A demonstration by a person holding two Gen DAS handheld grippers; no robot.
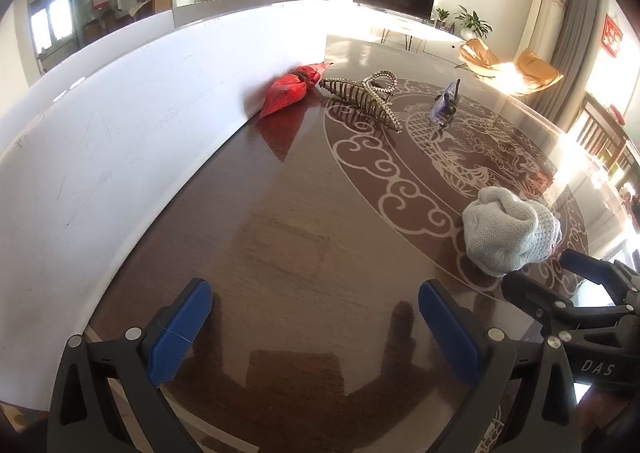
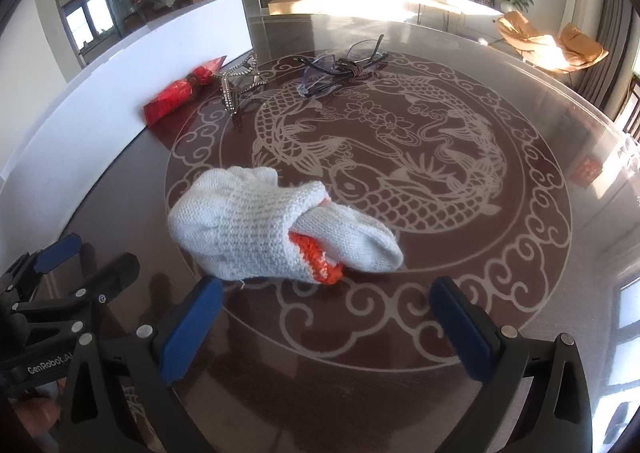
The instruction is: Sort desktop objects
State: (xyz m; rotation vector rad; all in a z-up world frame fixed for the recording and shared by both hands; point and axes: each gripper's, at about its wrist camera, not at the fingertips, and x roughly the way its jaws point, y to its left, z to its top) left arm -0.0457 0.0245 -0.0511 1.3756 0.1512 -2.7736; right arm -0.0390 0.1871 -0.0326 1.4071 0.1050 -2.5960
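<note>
A rolled white knit glove [image 2: 276, 225] with an orange cuff lies on the dark patterned table [image 2: 400, 393], just beyond my right gripper [image 2: 328, 325], which stands open and empty. The glove [image 1: 508, 229] also shows at the right of the left wrist view, close to the right gripper [image 1: 556, 277]. My left gripper [image 1: 316, 317] is open over bare table. Farther back lie a red wrapped packet [image 1: 290, 91], a gold hair claw [image 1: 364, 97] and folded glasses [image 2: 340, 67]. In the right wrist view the left gripper [image 2: 88, 257] sits at the lower left.
A white board [image 1: 120, 125] stands along the table's left side, touching the red packet. Beyond the table are a TV, plants and orange chairs. Bright sun glares on the table's far right.
</note>
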